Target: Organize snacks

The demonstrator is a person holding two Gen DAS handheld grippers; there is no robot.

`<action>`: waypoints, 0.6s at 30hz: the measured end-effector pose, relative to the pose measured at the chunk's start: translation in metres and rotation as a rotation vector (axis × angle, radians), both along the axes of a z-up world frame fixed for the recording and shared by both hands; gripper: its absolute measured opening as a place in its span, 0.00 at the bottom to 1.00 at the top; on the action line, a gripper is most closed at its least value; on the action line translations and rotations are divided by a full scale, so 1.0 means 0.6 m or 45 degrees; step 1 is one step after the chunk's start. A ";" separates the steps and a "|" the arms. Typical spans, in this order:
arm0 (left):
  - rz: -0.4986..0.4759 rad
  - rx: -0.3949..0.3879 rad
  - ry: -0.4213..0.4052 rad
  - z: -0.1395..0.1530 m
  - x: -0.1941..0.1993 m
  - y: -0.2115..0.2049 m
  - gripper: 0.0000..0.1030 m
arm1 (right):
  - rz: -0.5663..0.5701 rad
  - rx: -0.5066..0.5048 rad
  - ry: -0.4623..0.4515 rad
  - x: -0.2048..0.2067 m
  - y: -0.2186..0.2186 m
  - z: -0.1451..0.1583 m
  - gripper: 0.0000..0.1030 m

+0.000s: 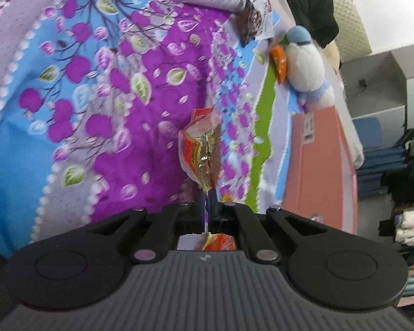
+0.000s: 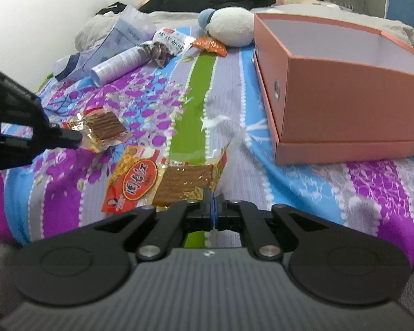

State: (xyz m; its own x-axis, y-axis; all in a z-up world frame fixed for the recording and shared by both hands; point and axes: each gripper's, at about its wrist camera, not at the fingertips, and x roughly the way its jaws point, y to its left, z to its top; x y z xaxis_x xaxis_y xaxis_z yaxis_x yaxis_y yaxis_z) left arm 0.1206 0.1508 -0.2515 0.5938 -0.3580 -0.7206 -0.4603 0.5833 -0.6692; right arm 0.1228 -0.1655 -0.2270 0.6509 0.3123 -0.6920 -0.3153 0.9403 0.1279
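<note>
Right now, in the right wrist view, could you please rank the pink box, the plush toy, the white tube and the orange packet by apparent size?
1. Pink box
2. Plush toy and white tube: look alike, unranked
3. Orange packet

The box lies nearer the camera, which flatters it.

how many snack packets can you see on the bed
4: one in the left gripper, the small snack pack; one in the right gripper, the red-label pack; a brown pack and an orange pack by the plush toy. More may be hidden.
</note>
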 end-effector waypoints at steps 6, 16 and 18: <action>-0.059 0.070 0.065 -0.001 -0.014 -0.004 0.05 | 0.027 0.026 0.042 -0.009 -0.007 -0.006 0.07; -0.195 0.243 0.116 0.022 -0.039 -0.011 0.82 | -0.013 0.010 0.031 -0.021 -0.031 -0.010 0.80; -0.213 0.285 0.117 0.030 -0.046 -0.010 0.83 | -0.030 0.017 0.026 -0.021 -0.036 -0.009 0.80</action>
State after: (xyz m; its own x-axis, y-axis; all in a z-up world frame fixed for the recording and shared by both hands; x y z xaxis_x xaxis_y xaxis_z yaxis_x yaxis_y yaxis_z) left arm 0.0928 0.1449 -0.2334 0.4688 -0.2718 -0.8404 -0.3978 0.7845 -0.4756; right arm 0.1103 -0.1872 -0.2324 0.6438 0.3064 -0.7011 -0.2905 0.9456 0.1465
